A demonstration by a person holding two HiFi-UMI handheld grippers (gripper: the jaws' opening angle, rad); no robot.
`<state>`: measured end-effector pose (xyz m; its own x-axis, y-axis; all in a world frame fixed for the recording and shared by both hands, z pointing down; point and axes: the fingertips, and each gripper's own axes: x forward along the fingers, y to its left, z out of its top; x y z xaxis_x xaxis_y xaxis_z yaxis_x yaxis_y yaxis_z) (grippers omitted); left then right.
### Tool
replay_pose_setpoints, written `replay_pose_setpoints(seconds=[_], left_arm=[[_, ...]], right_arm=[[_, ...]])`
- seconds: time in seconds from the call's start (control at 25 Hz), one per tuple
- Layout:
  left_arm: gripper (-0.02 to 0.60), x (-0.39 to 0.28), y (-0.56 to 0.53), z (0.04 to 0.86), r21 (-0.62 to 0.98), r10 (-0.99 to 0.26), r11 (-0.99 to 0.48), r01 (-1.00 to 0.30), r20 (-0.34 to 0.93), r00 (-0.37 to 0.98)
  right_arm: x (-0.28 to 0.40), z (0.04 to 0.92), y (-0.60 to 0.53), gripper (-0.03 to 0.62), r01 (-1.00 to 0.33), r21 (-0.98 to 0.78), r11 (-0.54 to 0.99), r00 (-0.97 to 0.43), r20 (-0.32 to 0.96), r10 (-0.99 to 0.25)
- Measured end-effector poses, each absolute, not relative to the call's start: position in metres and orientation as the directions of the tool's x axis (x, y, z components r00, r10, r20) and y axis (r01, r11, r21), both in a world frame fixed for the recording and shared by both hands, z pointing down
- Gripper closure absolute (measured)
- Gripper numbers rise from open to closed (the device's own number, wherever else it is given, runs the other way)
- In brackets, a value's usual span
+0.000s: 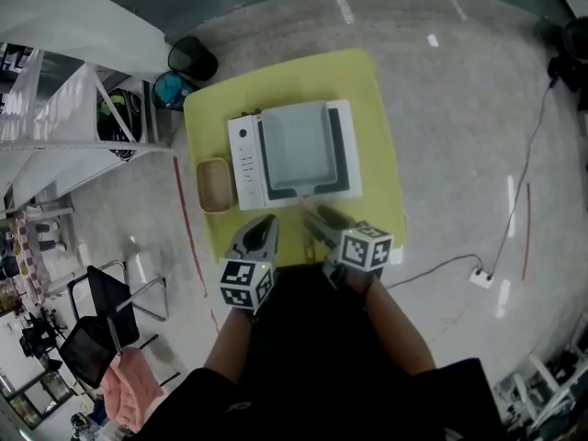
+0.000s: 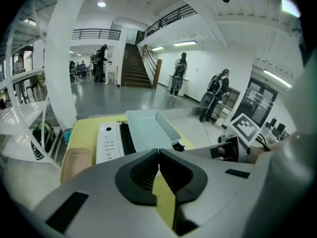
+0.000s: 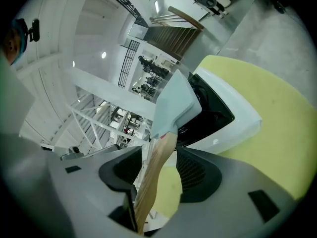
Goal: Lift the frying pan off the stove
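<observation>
A pale blue-grey square frying pan (image 1: 294, 145) sits on a white stove (image 1: 243, 159) on the yellow table (image 1: 354, 76). Its wooden handle (image 1: 306, 205) points toward me. My right gripper (image 1: 317, 219) is at that handle. In the right gripper view the handle (image 3: 156, 175) runs between the jaws of my right gripper (image 3: 159, 155), which stand open with a gap on the right side; the pan (image 3: 173, 105) lies just ahead. My left gripper (image 1: 265, 223) hovers over the table's near edge, left of the handle, shut and empty (image 2: 158, 152), with the pan (image 2: 148, 128) beyond it.
A shallow beige tray (image 1: 214, 185) lies left of the stove. White shelving (image 1: 55, 108) and a black bin (image 1: 193, 58) stand at the left, a chair (image 1: 106, 301) near my left side. A cable and power strip (image 1: 480, 277) lie on the floor to the right.
</observation>
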<state>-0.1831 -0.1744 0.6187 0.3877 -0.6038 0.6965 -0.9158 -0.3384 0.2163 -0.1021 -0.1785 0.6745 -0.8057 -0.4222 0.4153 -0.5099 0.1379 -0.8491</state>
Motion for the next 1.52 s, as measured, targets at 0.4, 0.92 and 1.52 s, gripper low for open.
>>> replay_pose_setpoints(seconds=[0.4, 0.92, 1.52], left_arm=[[0.535, -0.193, -0.170, 0.625, 0.231, -0.587, -0.344, -0.910, 0.704, 0.400], [0.535, -0.197, -0.169, 0.602, 0.270, -0.625, -0.321, -0.908, 0.660, 0.417], [0.535, -0.202, -0.132, 0.608, 0.301, -0.674, -0.199, -0.933, 0.648, 0.353]], right_arm=[[-0.122, 0.689, -0.184, 0.373, -0.496, -0.863, 0.099, -0.813, 0.421, -0.403], [-0.134, 0.705, -0.191, 0.373, -0.483, -0.875, 0.035, -0.824, 0.440, -0.358], [-0.144, 0.705, -0.190, 0.408, -0.469, -0.882, 0.038, -0.843, 0.435, -0.318]])
